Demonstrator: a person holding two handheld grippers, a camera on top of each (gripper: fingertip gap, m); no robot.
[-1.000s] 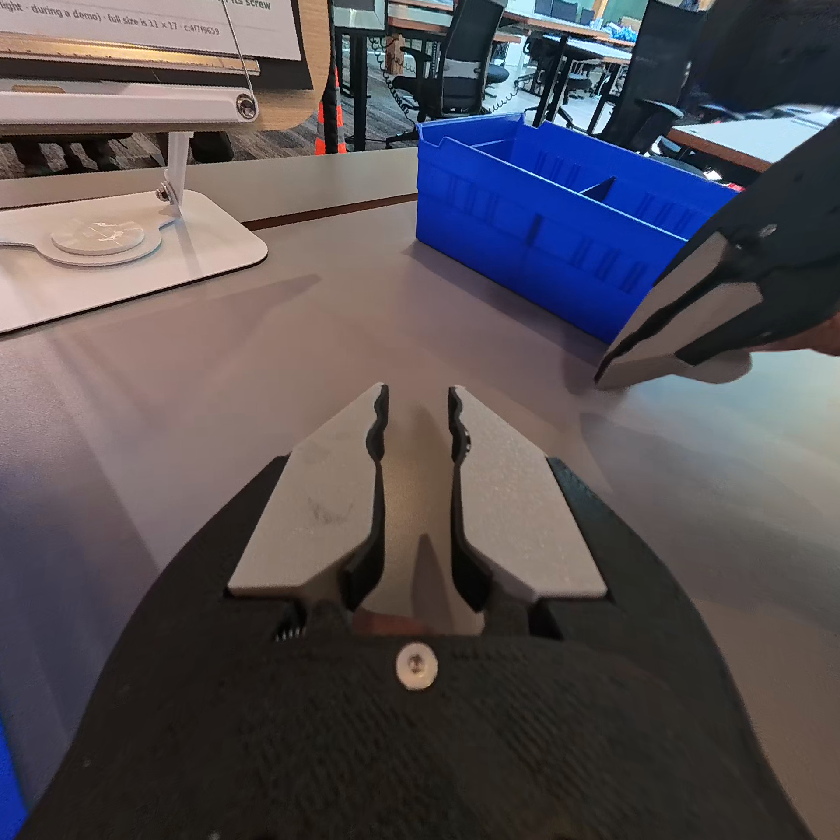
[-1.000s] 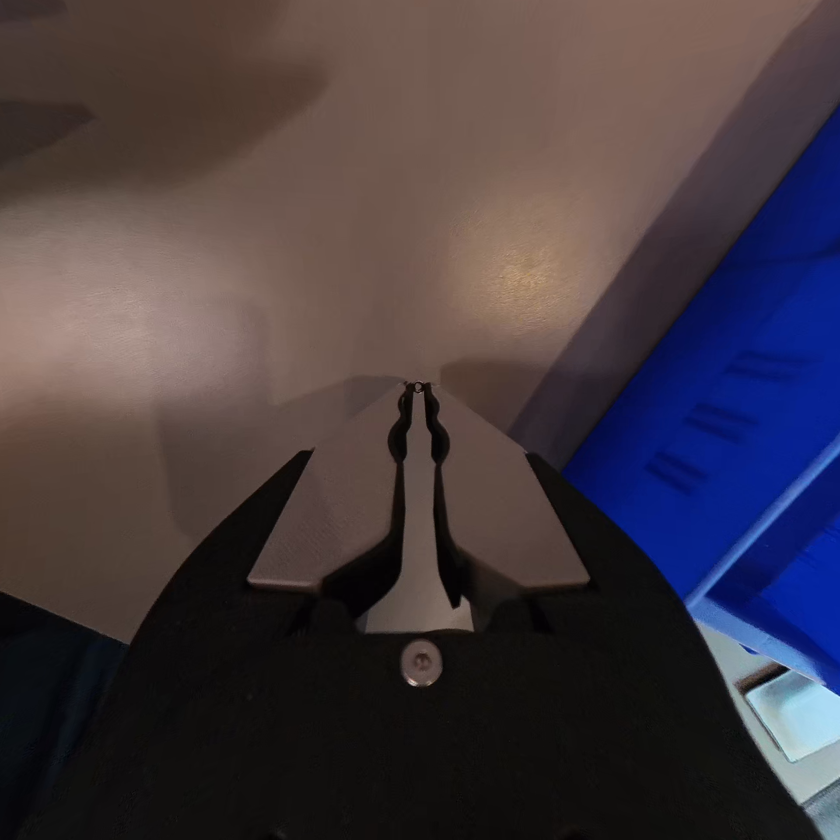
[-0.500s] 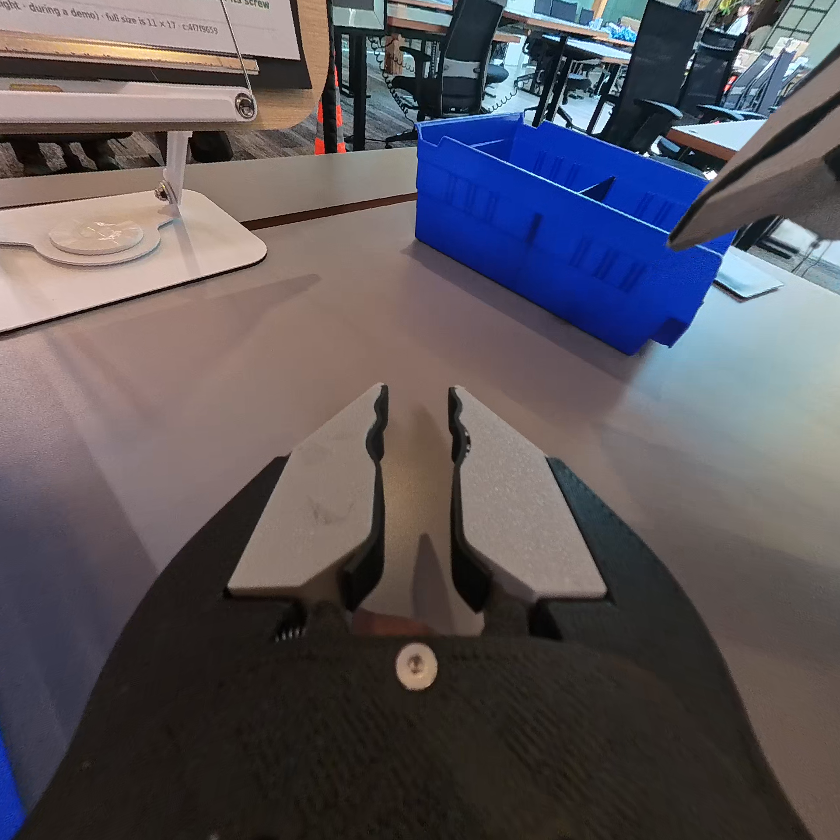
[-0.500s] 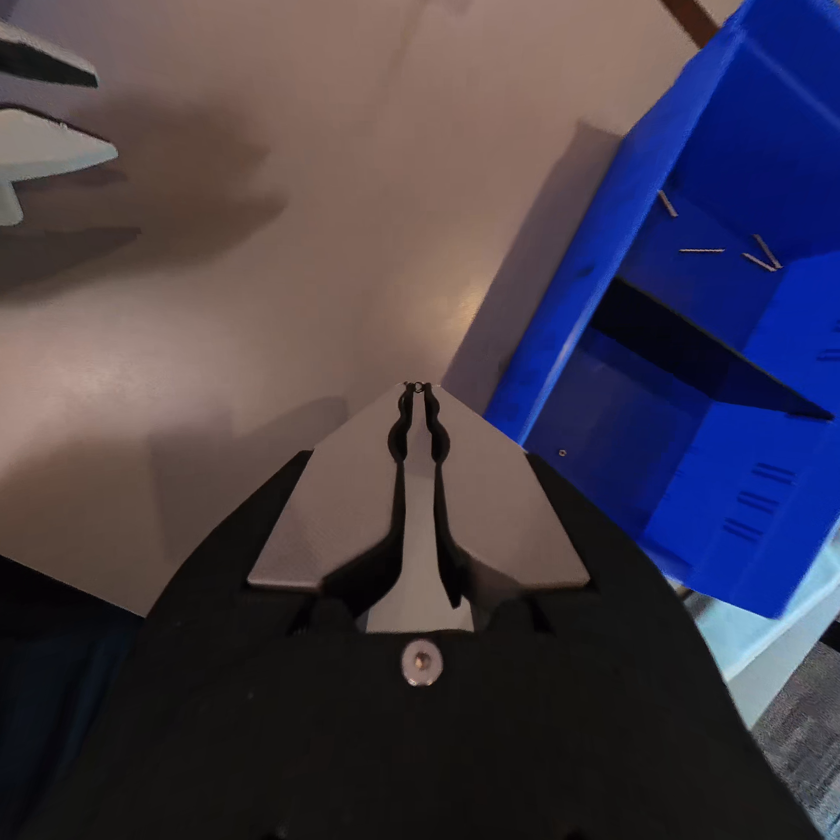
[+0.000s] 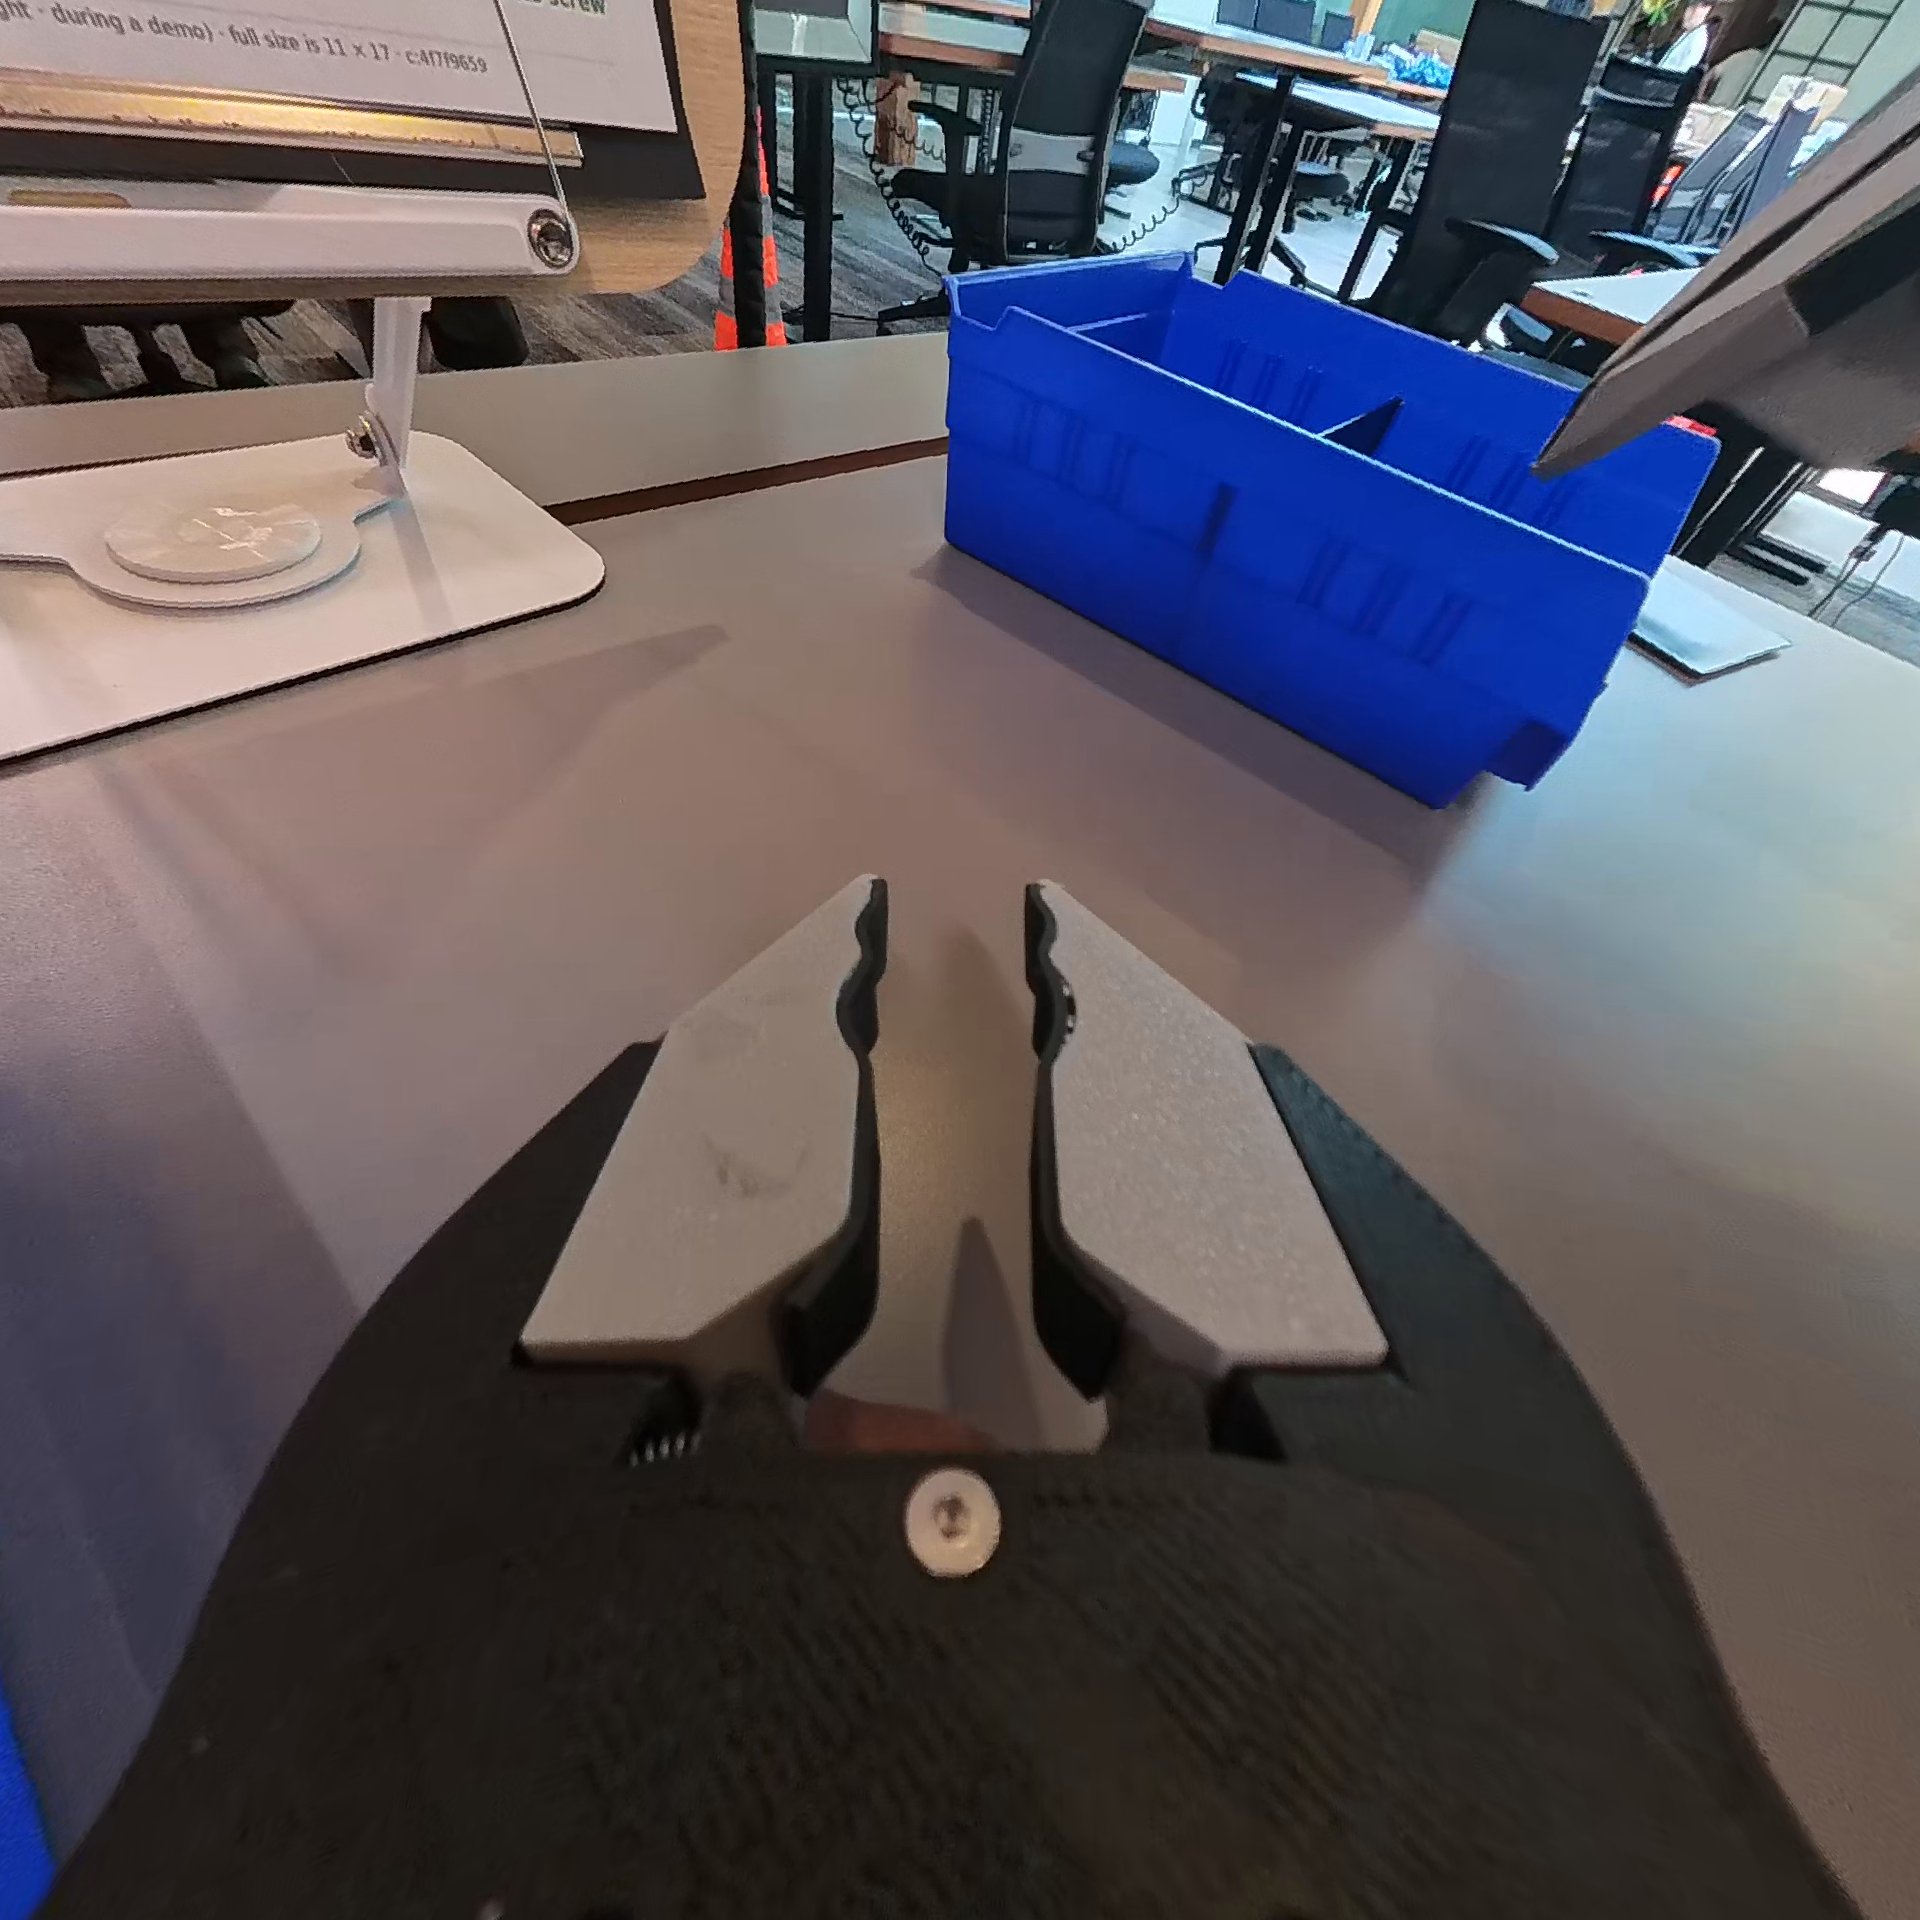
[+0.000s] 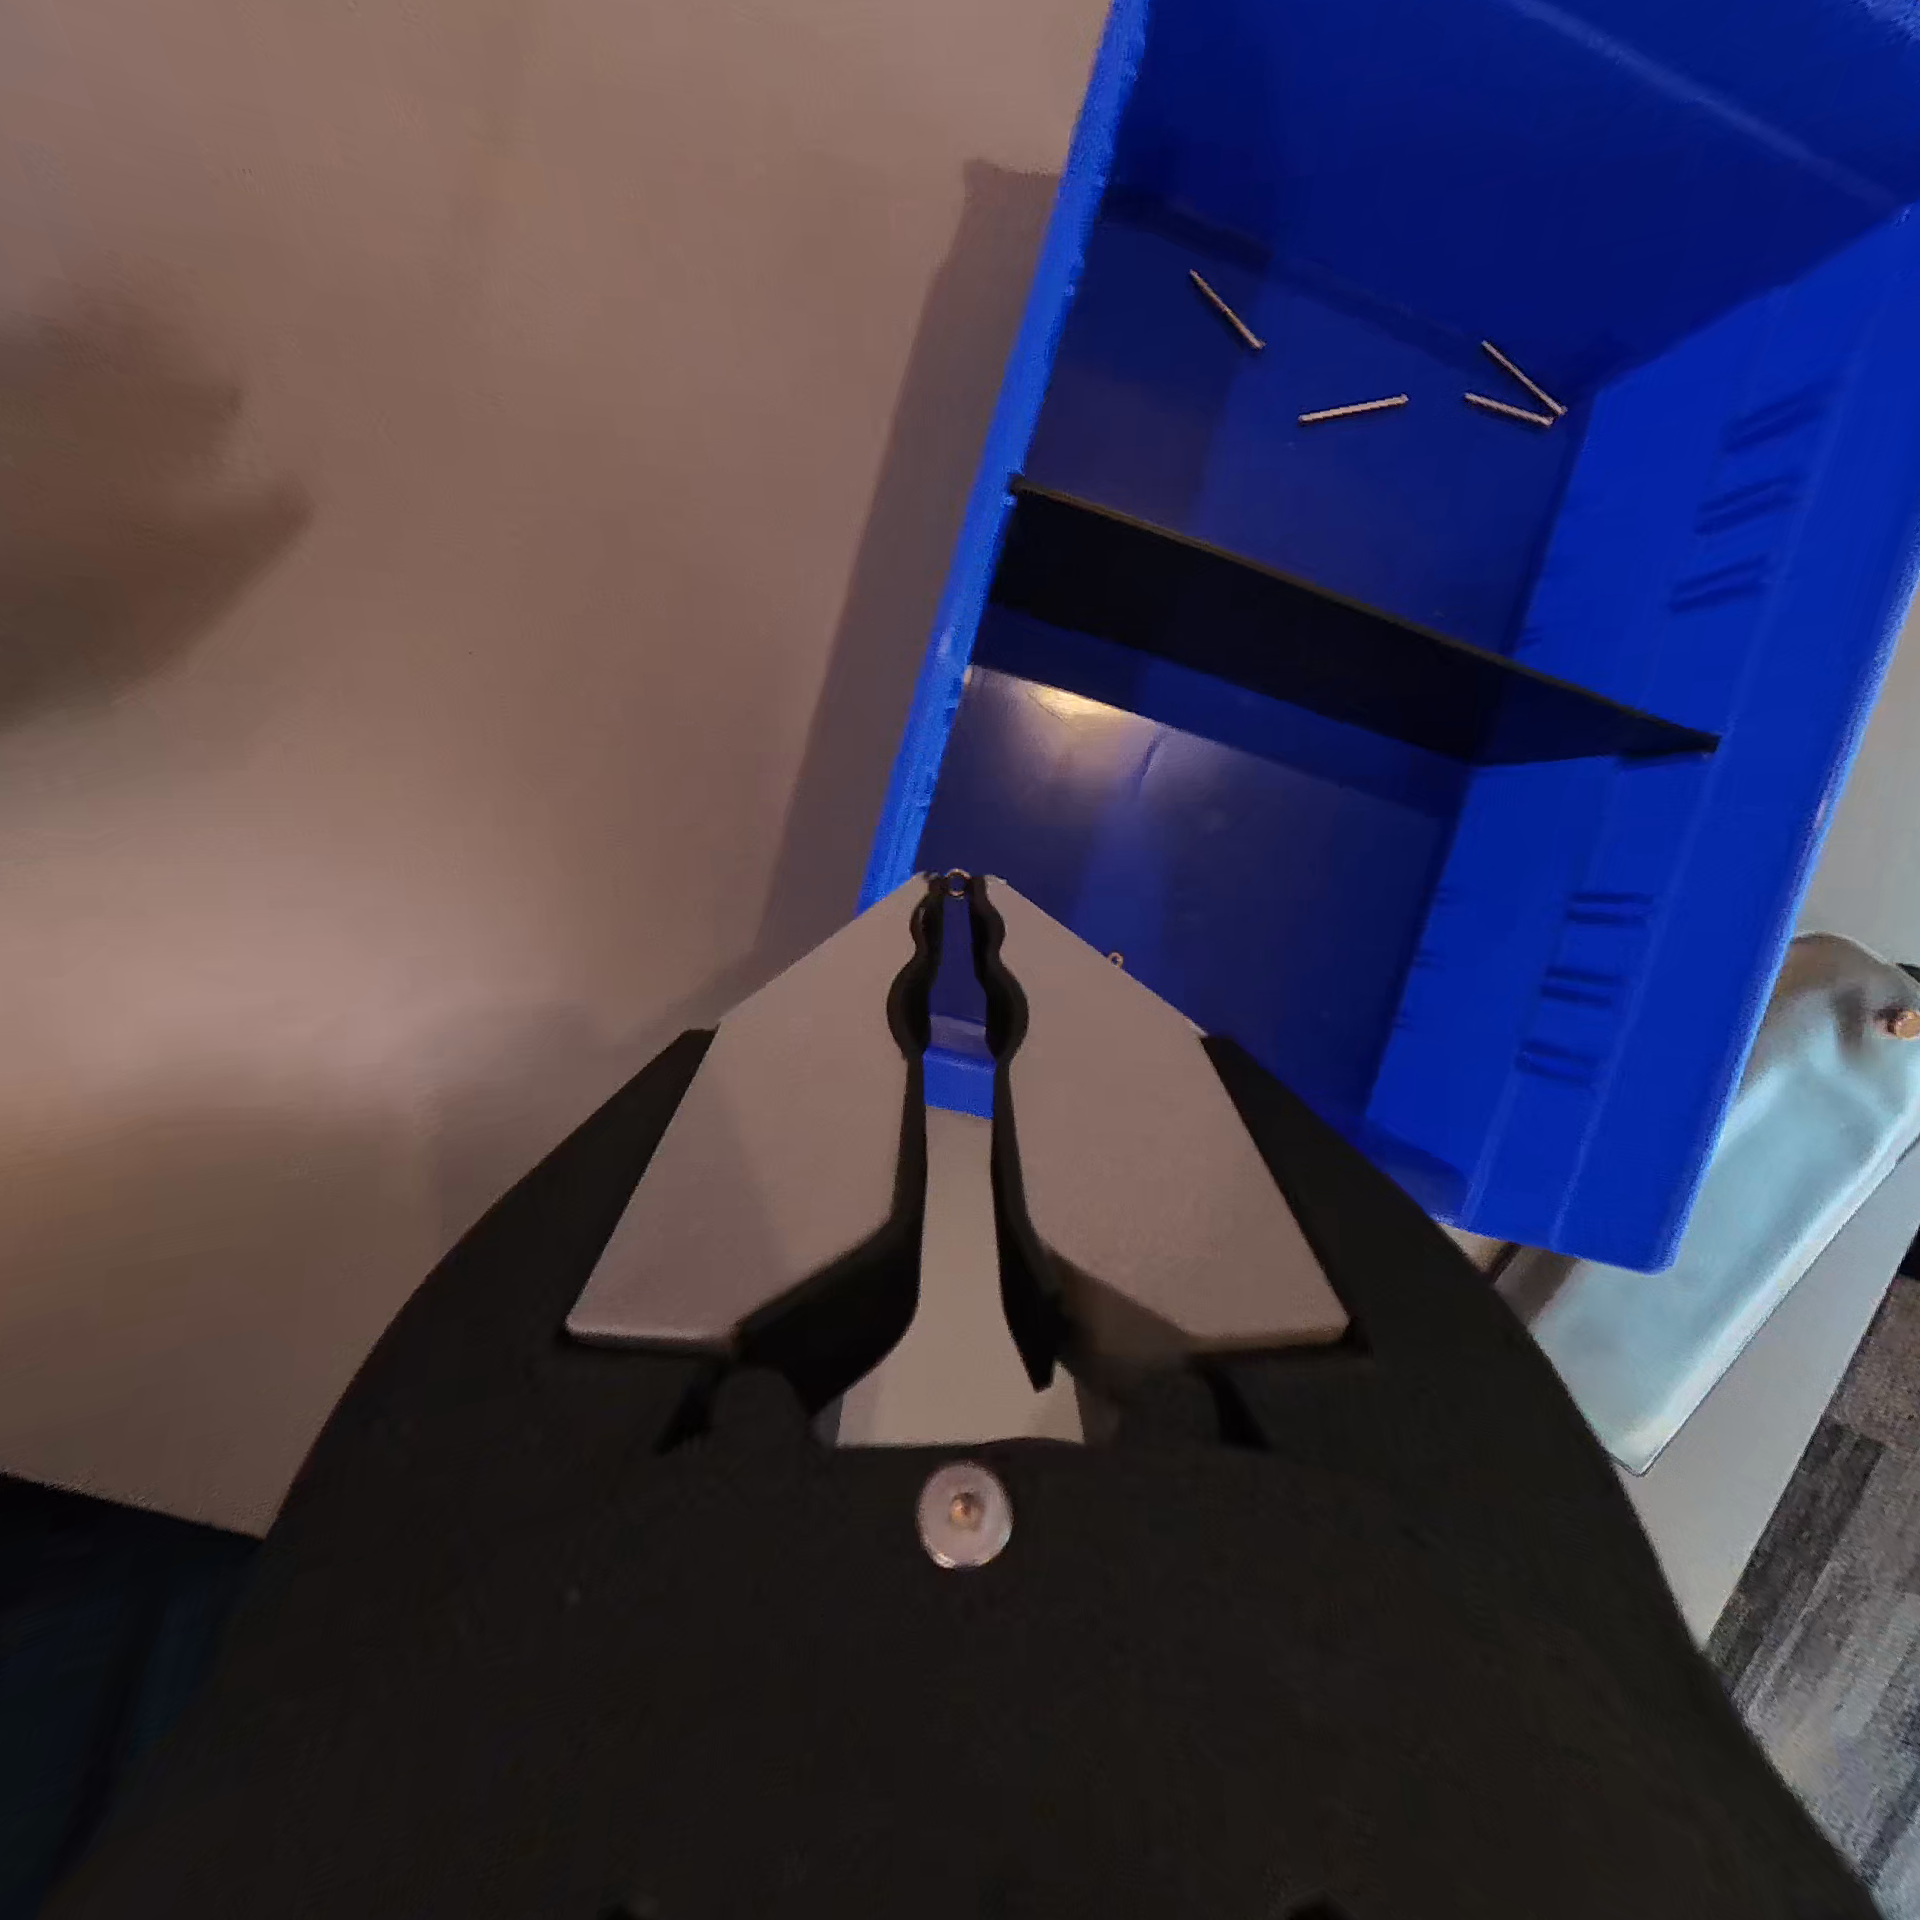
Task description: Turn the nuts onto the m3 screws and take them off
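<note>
Metal glints at the very tips of the right gripper (image 6: 957, 881): a tiny nut (image 6: 955, 884) is pinched there, the fingers (image 6: 831, 1081) closed on it with only a sliver of gap behind the tips. Just beyond and below the tips lies the near compartment of the blue bin (image 6: 1756, 727), where one more small nut-like speck (image 6: 1116, 958) shows just right of the fingers. A black divider (image 6: 1351, 644) crosses the bin ahead of the tips, and past it, in the far compartment, four thin screws (image 6: 1353, 408) lie loose on the floor, well apart from the held nut.

The left gripper (image 5: 955, 896) sits low over the table (image 5: 520, 883), its fingers (image 5: 727, 1122) parted and holding nothing; the bin stands ahead and to the right of them. In that view the right gripper's tip hangs above the bin's right end.

Judged from this, the step in hand is carrying a nut to or over the bin, either to drop it off after removal or to bring it to a screw; which of the two cannot be told. If a drop, the next move calls only for parting the right fingers over the near compartment. If threading, the left fingers must first fetch a screw from beyond the divider, and so small a nut could slip during alignment.
</note>
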